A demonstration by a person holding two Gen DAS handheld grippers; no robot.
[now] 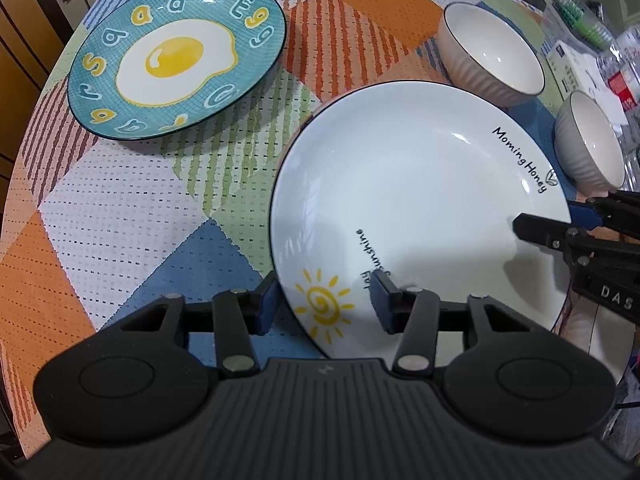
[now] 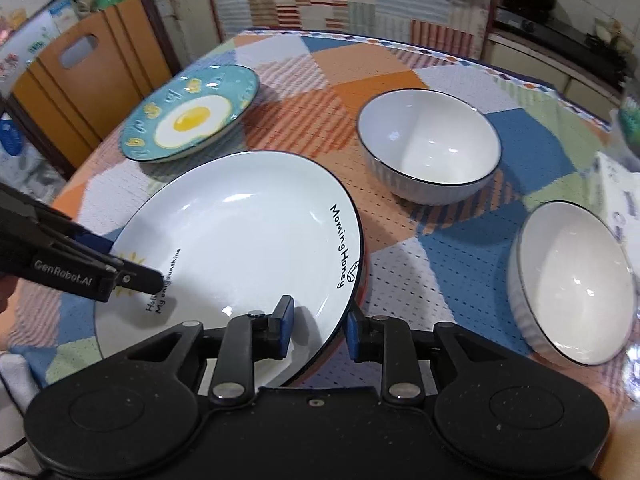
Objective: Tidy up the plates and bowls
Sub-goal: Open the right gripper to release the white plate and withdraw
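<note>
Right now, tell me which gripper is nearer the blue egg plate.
Left. The left gripper straddles the white plate's edge facing the egg plate; the right gripper straddles the opposite edge.

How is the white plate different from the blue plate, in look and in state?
The white plate bears a sun and black words; the blue plate shows a fried egg ringed with letters. Both tongs, left and right, straddle the white plate's rim; the blue plate lies untouched. Both are round, dark-rimmed and lie on the tablecloth.
</note>
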